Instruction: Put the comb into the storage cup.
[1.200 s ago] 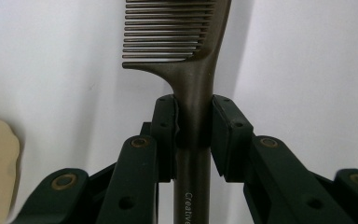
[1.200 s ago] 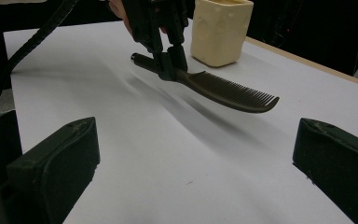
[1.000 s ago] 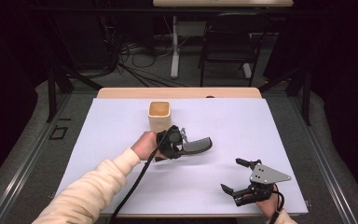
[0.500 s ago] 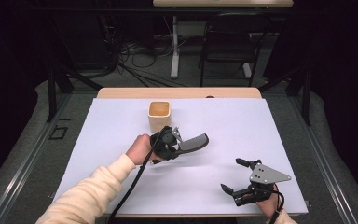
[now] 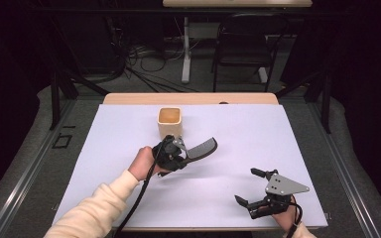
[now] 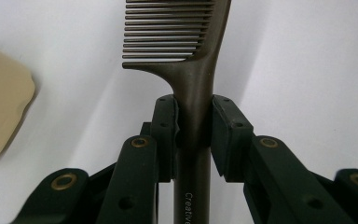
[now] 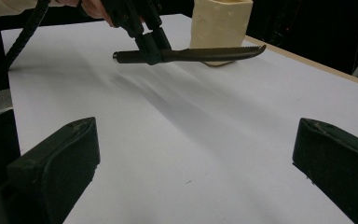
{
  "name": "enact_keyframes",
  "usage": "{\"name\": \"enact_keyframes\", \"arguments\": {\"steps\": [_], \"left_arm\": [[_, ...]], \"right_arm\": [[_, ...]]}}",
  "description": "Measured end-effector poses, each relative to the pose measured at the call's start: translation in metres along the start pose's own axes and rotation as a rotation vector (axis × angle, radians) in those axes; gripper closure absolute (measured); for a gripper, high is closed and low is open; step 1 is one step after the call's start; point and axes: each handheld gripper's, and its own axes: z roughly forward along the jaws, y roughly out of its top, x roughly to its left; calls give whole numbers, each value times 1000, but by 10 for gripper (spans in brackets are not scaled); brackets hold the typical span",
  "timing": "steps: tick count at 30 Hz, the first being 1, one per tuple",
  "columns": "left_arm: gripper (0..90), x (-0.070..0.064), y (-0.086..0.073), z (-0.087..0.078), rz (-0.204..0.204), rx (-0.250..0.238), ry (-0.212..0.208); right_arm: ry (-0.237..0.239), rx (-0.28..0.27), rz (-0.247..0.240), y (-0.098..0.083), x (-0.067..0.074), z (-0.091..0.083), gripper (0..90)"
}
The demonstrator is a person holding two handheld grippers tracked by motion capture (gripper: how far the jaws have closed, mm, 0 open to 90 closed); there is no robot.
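High view: we see the left gripper [image 5: 178, 154] clamped on a dark comb [image 5: 201, 147], just in front of the tan cup [image 5: 169, 122]; right gripper [image 5: 255, 187] near the table's [image 5: 297, 144] front edge, jaws apart.

Left gripper view: pads pinch the comb's handle (teeth pointing away).

Right gripper view: comb seemingly held off the table.

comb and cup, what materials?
Comb: looks like moulded plastic, dark brown-grey with a smooth, slightly glossy finish; fine even teeth and pale lettering printed on the handle. Cup: cream, matte, square with rounded corners and a faintly bumpy wall; could be ceramic, wood or plastic, hard to tell.
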Motion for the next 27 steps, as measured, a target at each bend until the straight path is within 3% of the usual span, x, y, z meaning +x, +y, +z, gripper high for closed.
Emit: {"name": "enact_keyframes", "arguments": {"steps": [9, 27], "left_arm": [[724, -2, -12, -2, -47, -71, -4], [724, -2, -25, -12, -77, -167, 15]], "right_arm": [[1, 0, 0, 0, 0, 0, 1], [4, 0, -1, 0, 1, -1, 2]]}}
